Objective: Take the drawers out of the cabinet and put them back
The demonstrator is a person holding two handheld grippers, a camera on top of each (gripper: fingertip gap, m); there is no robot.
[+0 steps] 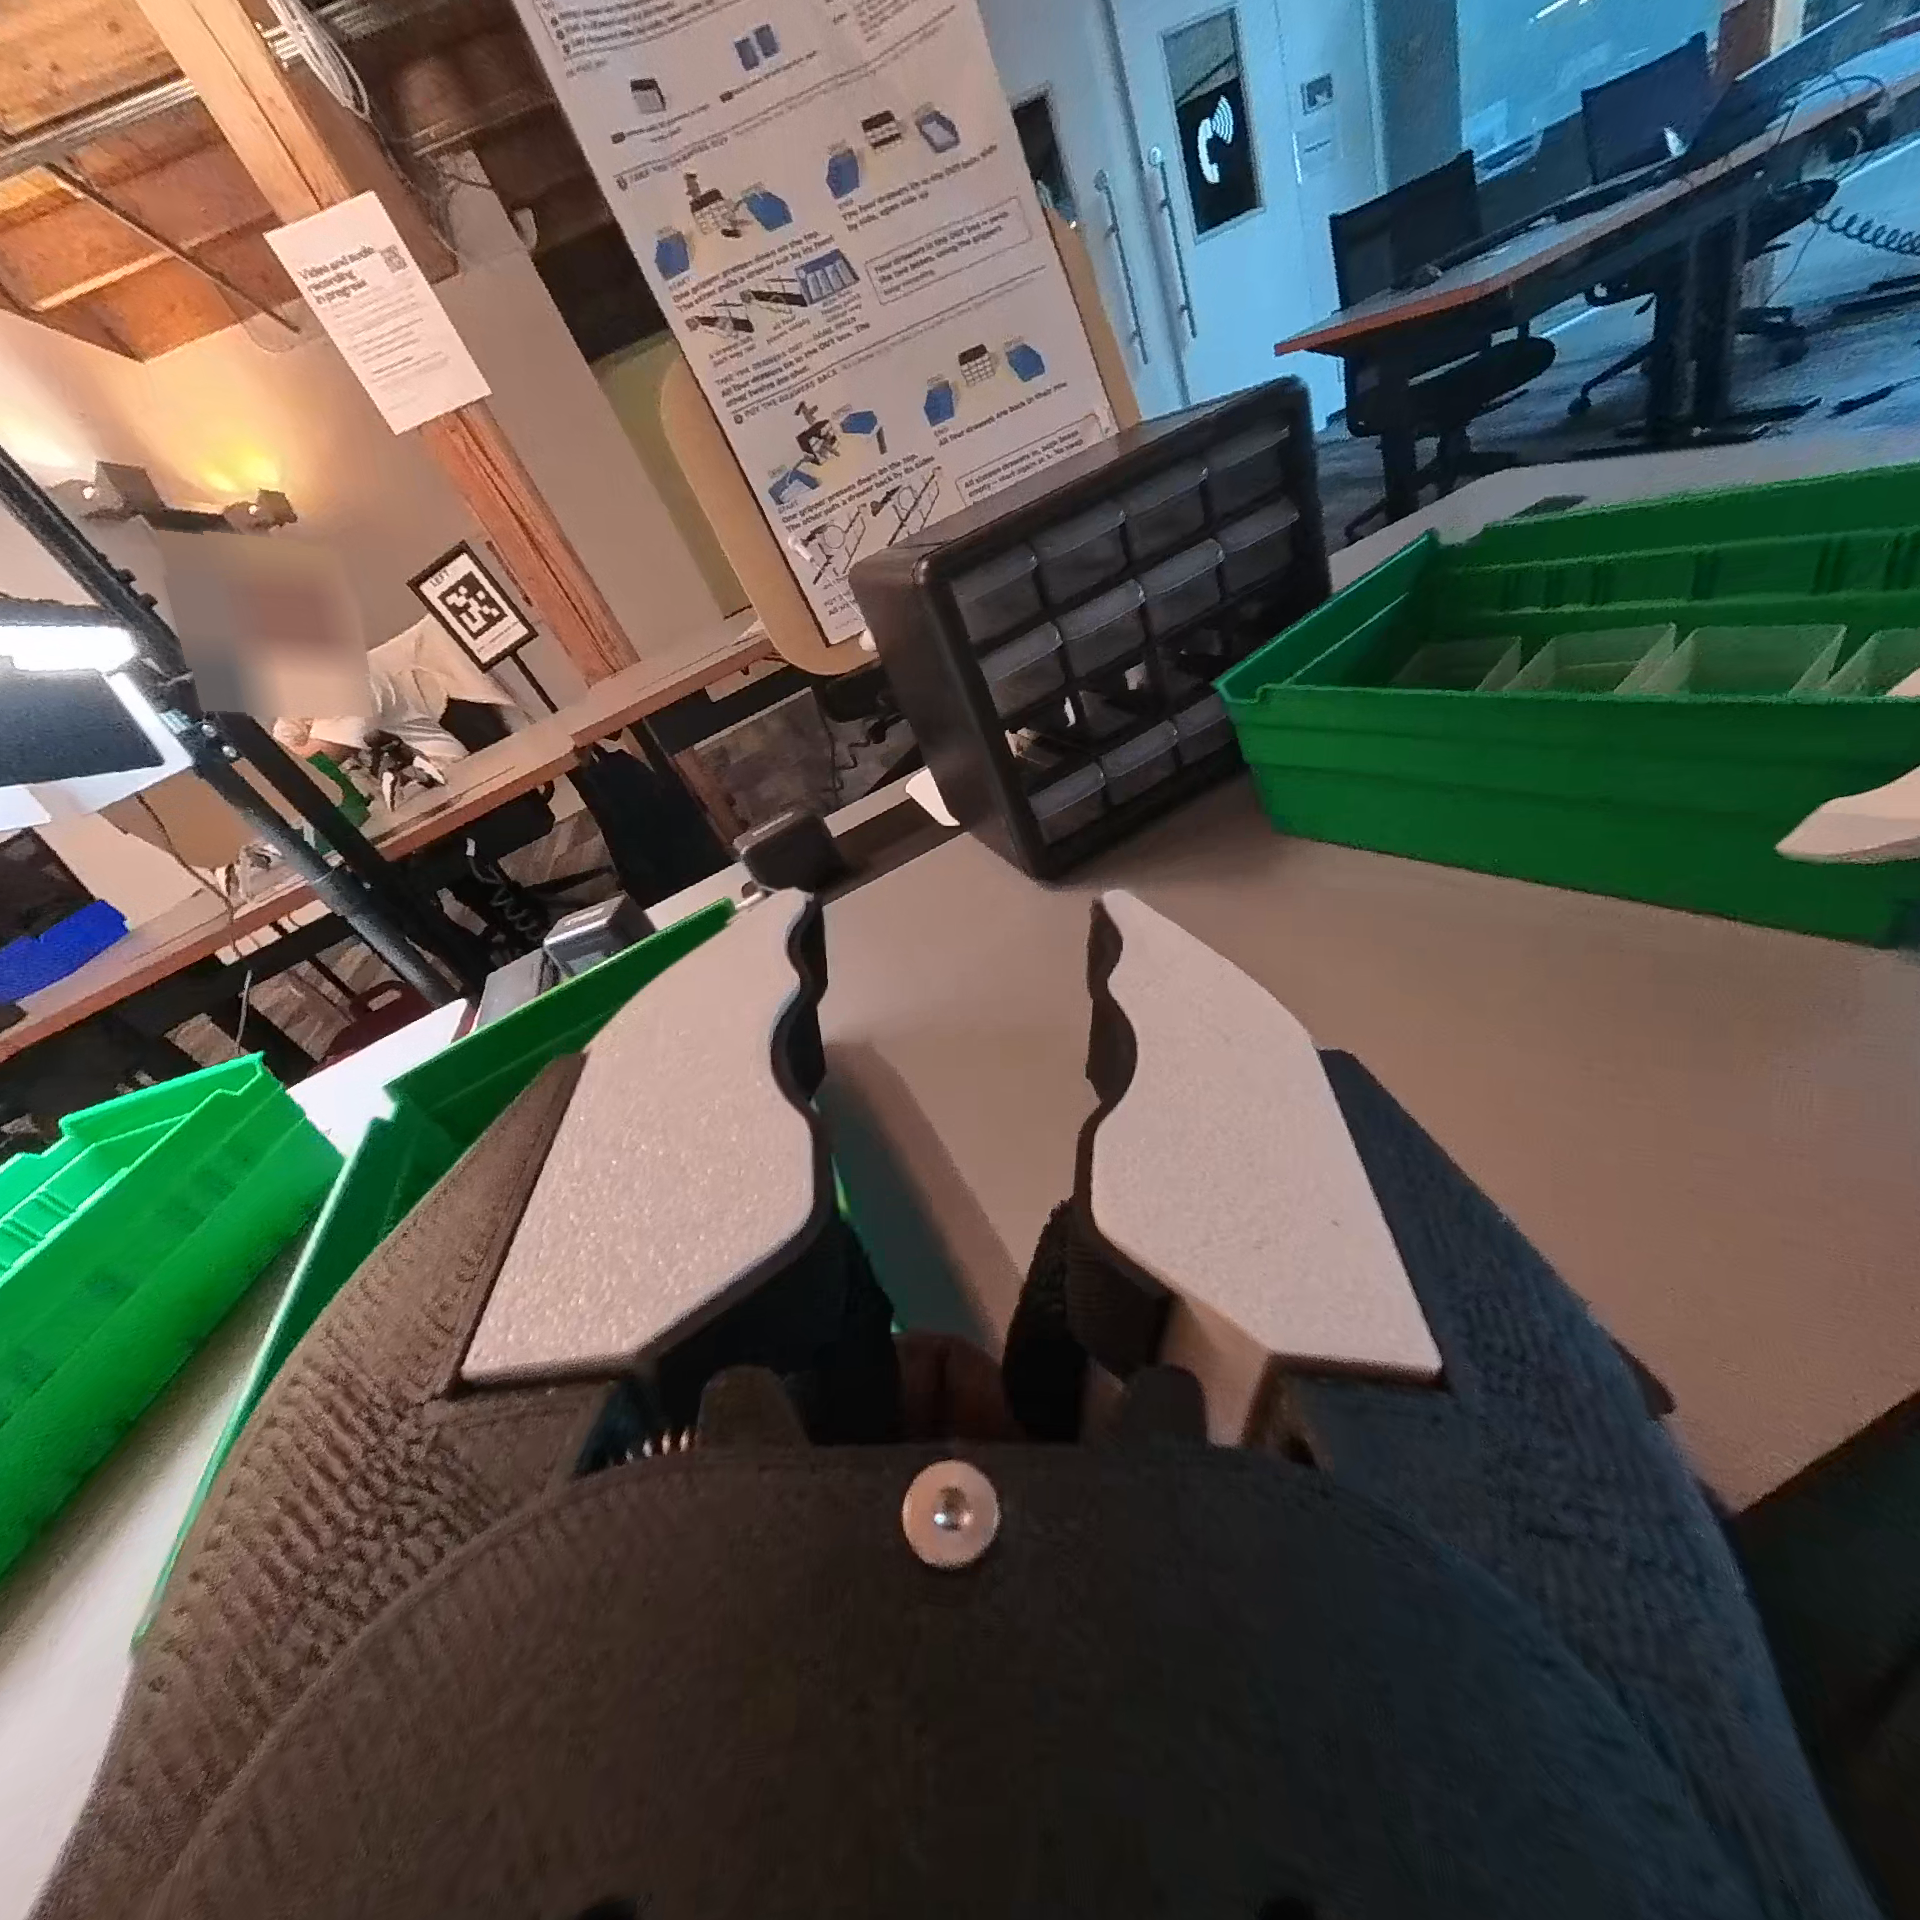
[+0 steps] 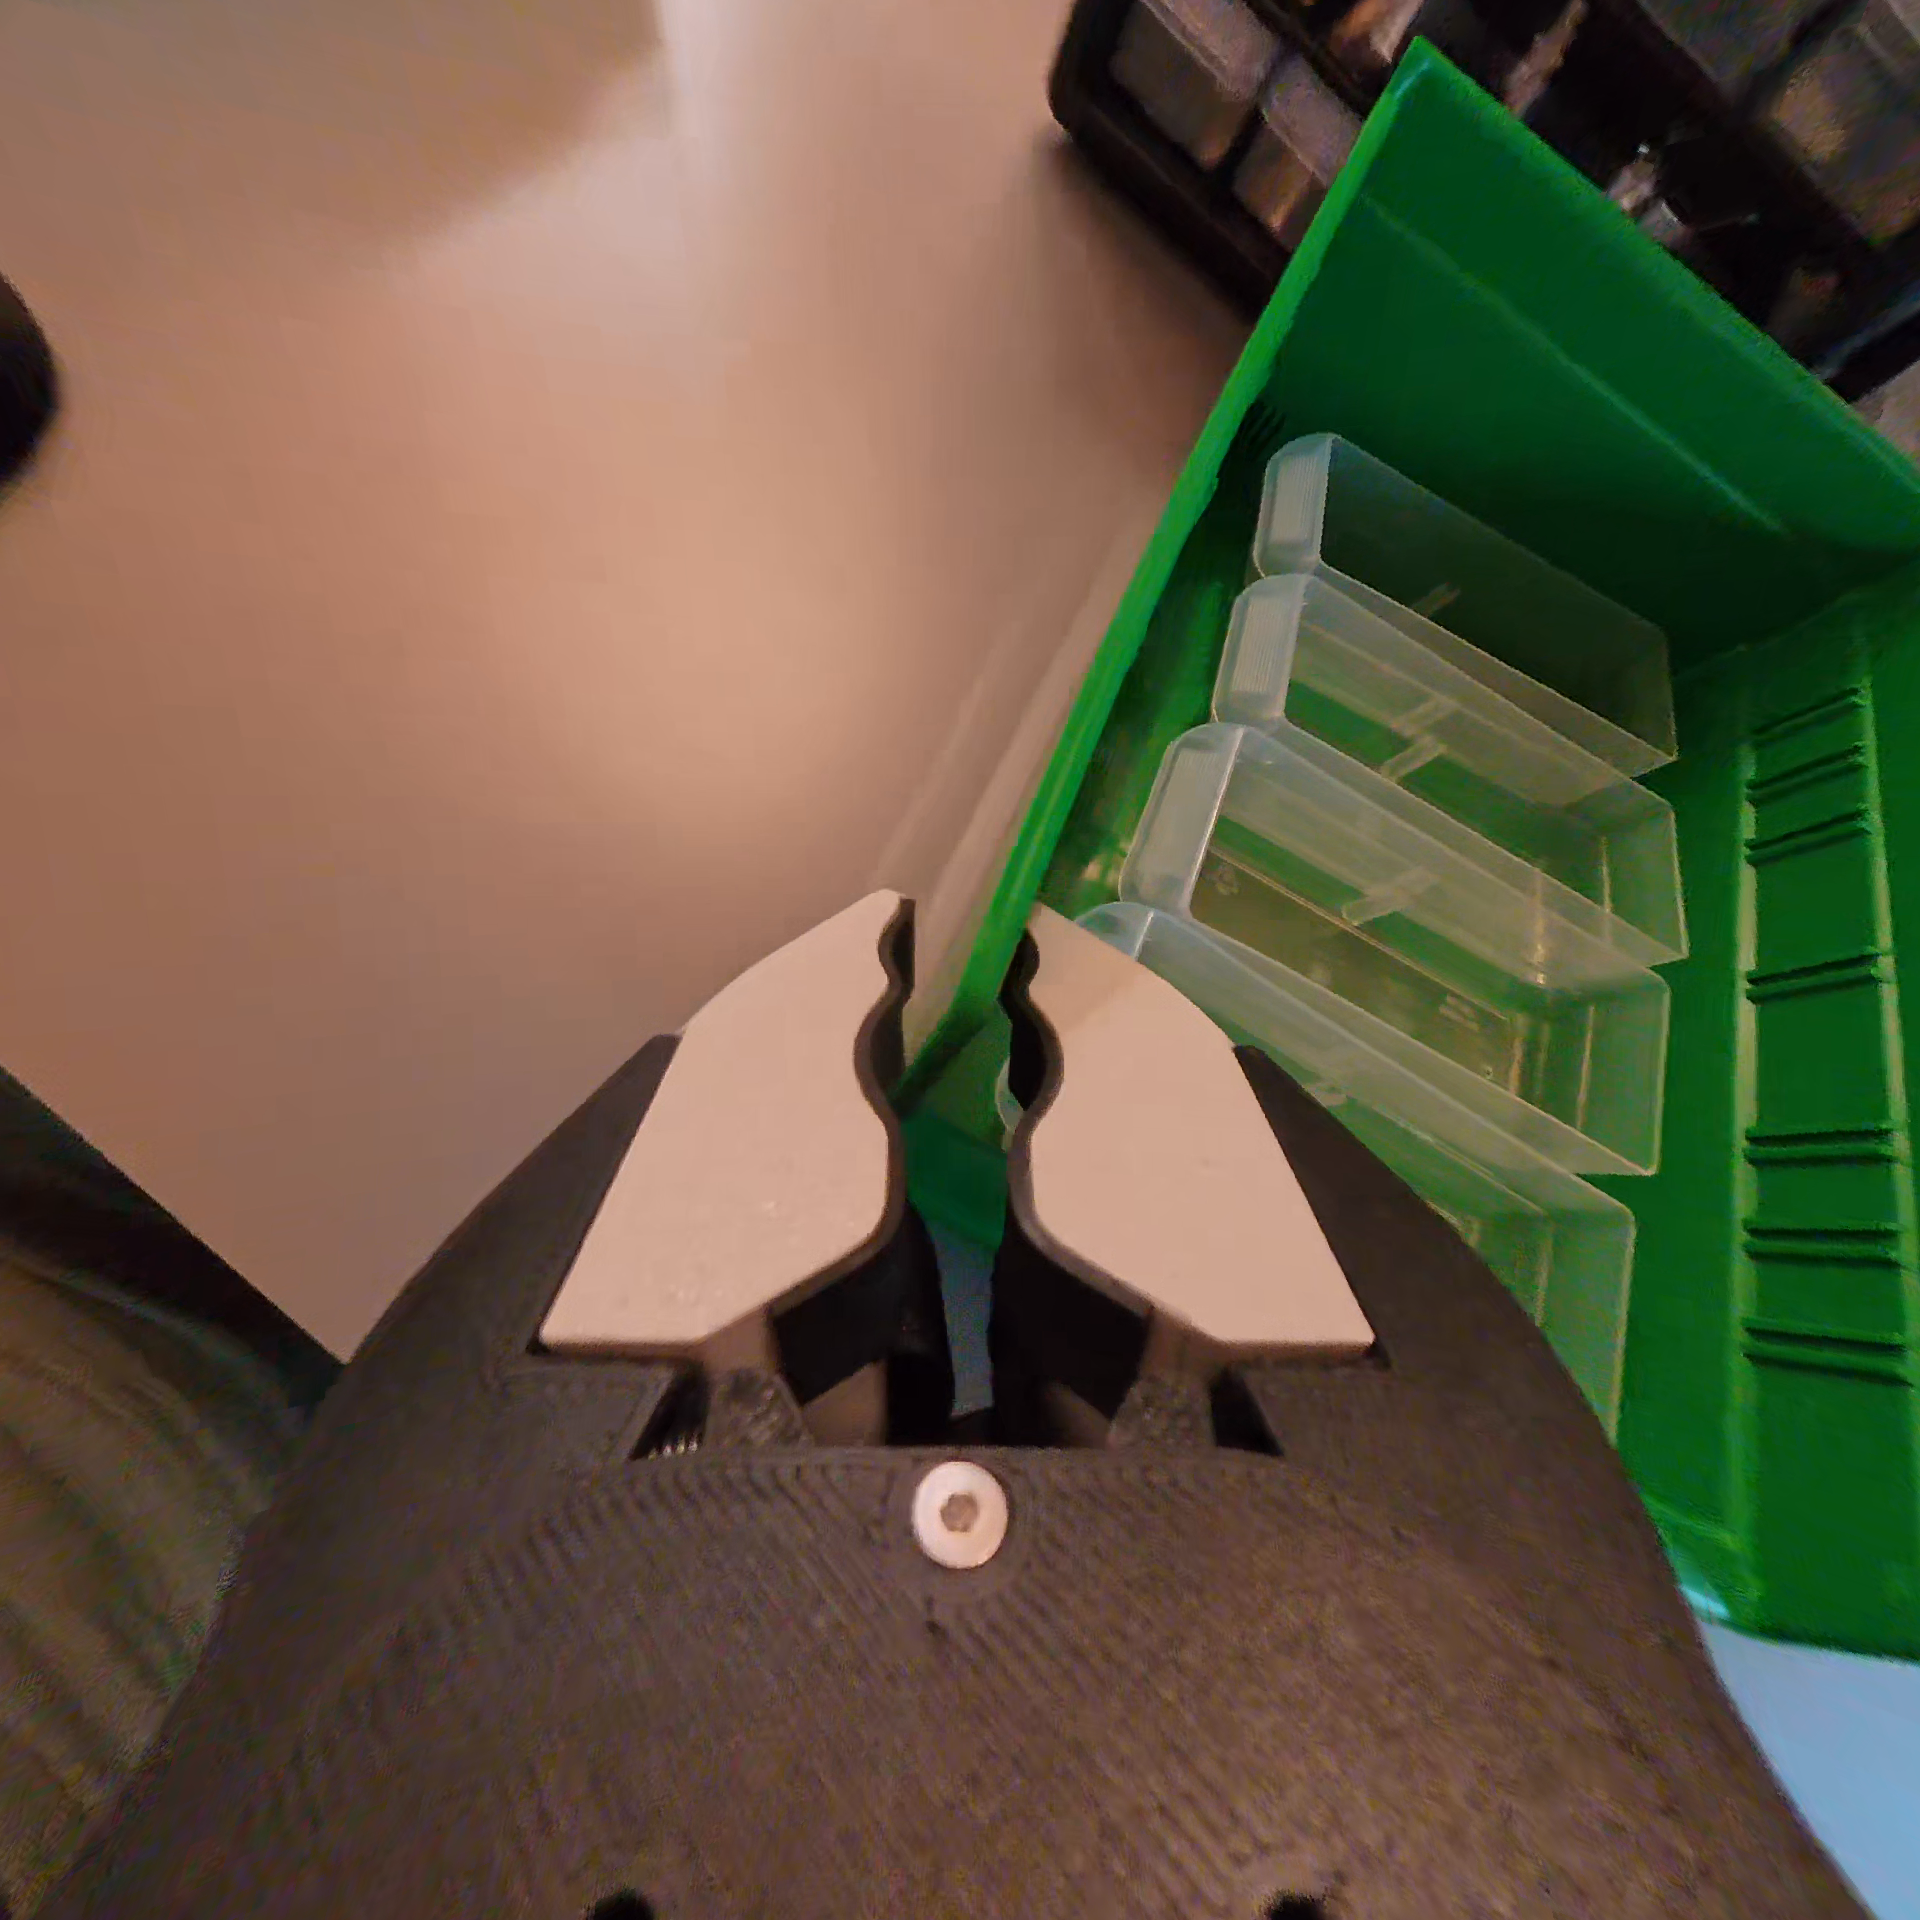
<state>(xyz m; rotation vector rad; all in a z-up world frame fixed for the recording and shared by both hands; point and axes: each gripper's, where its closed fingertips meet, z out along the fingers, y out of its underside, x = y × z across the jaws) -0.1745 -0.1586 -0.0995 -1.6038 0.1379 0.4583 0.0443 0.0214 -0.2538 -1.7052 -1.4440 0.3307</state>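
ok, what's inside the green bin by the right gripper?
Four clear drawers lie side by side in the green bin. The right gripper, closed on the bin's wall, covers the nearest drawer's front end.

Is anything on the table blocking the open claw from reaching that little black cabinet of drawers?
Nothing visible does. Bare table runs from the left gripper to the cabinet; the green tray sits off to the side.

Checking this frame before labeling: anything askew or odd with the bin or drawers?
One oddity: the right tool straddles the green bin's side wall, nearly shut on it, not on a drawer. Four clear drawers lie neatly side by side inside. The cabinet shows empty slots.
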